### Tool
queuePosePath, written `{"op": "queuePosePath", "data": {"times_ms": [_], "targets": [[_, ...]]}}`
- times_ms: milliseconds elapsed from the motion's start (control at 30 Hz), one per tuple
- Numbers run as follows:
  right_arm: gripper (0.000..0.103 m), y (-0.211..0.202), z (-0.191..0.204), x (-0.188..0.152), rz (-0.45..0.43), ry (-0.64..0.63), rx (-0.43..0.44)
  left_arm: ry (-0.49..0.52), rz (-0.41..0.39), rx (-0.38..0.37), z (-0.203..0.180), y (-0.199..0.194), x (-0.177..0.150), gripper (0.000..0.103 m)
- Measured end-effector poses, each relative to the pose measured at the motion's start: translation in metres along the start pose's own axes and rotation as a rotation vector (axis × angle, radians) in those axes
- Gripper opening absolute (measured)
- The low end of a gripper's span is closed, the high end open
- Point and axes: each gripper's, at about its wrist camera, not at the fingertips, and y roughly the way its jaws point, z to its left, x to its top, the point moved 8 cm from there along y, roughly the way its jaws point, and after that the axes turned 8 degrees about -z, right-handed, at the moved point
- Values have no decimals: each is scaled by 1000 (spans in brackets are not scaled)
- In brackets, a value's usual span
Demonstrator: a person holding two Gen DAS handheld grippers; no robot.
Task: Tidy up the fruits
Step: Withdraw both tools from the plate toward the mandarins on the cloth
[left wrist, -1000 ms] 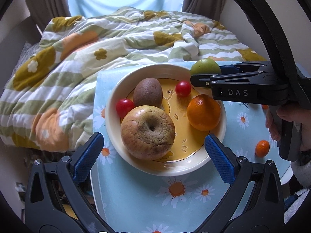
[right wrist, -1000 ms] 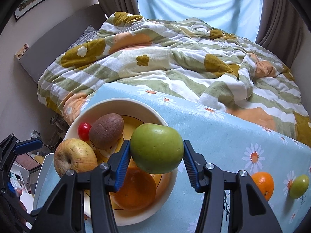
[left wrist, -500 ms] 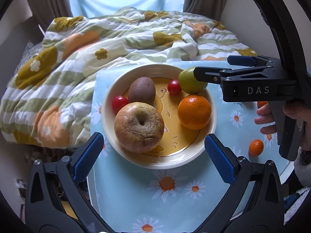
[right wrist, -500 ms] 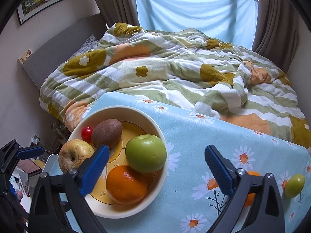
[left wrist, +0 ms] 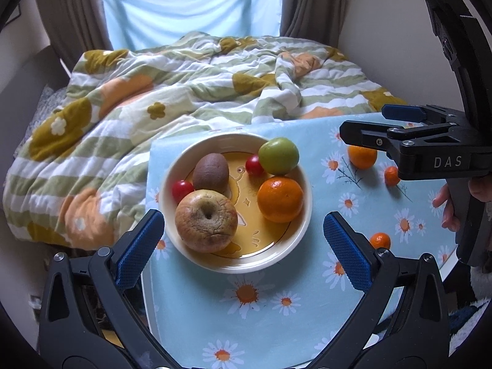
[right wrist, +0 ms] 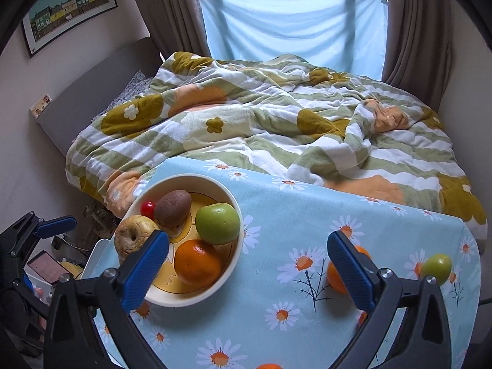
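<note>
We have just opened our right tool (right wrist: 246, 255) and let go of the green apple (right wrist: 217, 223), which now rests in the bowl (right wrist: 236, 247) near the tabletop's left edge, so both tools, the left tool (left wrist: 243, 236) included, stand apart and empty while smaller fruit waits toward the right edge.

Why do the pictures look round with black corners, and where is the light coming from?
Both wrist views use fisheye lenses, so the edges bend and the corners go dark. In the right wrist view, daylight comes through the blue curtain, soft, without glare. In the left wrist view, the bowl and fruit look sharp.
</note>
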Motion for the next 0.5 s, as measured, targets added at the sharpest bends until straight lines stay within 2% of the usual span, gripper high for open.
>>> {"op": "queuePosePath", "data": {"times_ms": [300, 500], "targets": [[103, -50, -35, -2, -53, 56, -103, 53, -39, -50, -31, -10, 17, 103], [103, -80, -77, -17, -48, 86, -150, 22, -66, -12, -55, -13, 20, 103]]}}
